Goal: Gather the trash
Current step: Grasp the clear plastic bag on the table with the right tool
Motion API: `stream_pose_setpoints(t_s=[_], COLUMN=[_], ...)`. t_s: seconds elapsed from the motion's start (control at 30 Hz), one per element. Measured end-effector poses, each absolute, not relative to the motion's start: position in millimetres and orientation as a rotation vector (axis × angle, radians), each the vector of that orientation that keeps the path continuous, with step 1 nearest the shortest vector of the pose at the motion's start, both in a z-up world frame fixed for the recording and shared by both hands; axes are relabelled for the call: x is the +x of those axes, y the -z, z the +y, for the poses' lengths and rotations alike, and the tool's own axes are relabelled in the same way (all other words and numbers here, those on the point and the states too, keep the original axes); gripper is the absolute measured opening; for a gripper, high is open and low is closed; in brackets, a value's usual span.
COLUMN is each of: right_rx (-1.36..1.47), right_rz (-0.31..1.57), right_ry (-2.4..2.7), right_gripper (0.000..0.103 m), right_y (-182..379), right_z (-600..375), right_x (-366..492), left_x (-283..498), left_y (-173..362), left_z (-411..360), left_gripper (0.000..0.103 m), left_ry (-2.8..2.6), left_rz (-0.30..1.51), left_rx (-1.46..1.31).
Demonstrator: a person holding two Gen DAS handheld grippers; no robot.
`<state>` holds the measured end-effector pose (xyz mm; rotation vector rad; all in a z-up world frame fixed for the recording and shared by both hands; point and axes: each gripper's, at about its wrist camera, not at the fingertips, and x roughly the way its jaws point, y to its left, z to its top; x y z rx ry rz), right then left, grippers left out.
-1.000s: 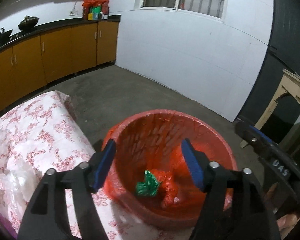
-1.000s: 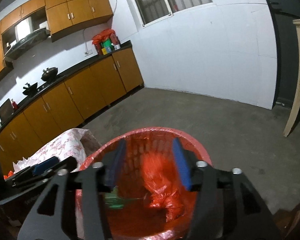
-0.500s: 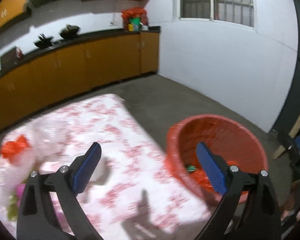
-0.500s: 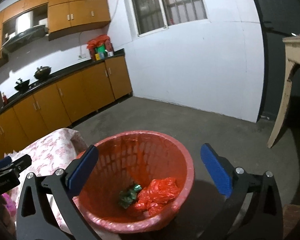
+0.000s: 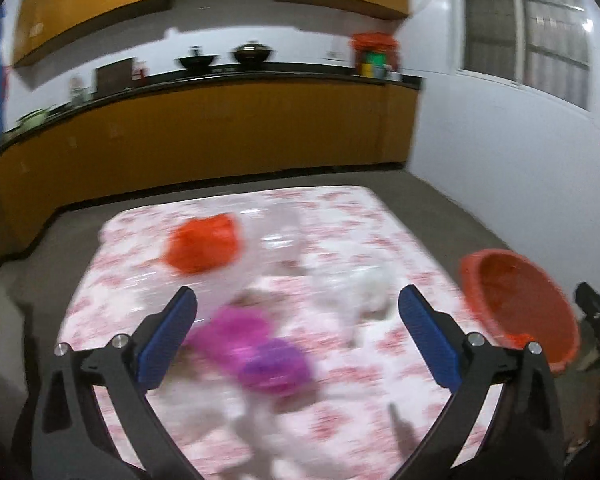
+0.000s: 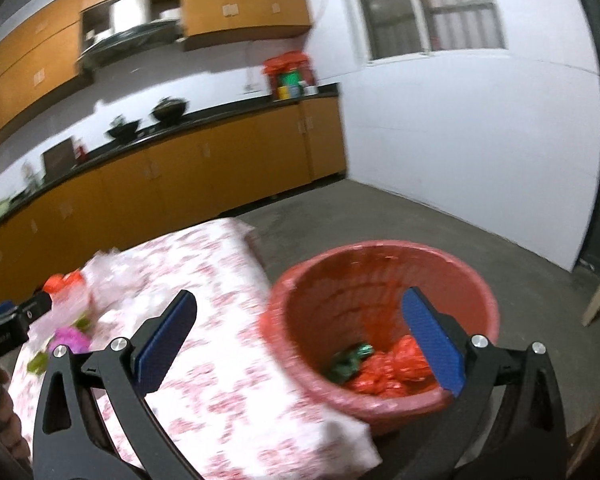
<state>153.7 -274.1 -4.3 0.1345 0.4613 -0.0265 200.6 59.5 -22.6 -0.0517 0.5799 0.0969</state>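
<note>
Several scraps wait on the floral-cloth table (image 5: 380, 232); the red basket (image 6: 472, 276) beside it holds two. Both the left gripper (image 5: 296, 332) and right gripper (image 6: 300, 332), just opened wide, are empty; next, reach for the purple wad (image 5: 276, 364)

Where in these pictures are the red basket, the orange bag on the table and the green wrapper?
red basket (image 6: 452, 258): right wrist view, far rim.
orange bag (image 5: 202, 246): left wrist view, its middle.
green wrapper (image 6: 346, 362): right wrist view, its middle, inside the basket.
</note>
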Motion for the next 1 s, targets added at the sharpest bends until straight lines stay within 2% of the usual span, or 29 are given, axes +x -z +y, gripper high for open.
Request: stream_pose_setpoints(t_s=[0.33,1.0], right_rx=[0.122,0.117], right_rz=[0.539,0.734], right_ry=[-0.124,-0.182], right_gripper=[0.101,0.101], right_y=[11,56], right_z=[-212,-139], right_x=[164,241], left_x=[163,159], left_y=[43,63], left_z=[155,210], left_gripper=[0.099,0.099], left_ry=[-0.302,-0.373], left_rz=[0.630,0.654], left_rx=[-0.146,-0.248])
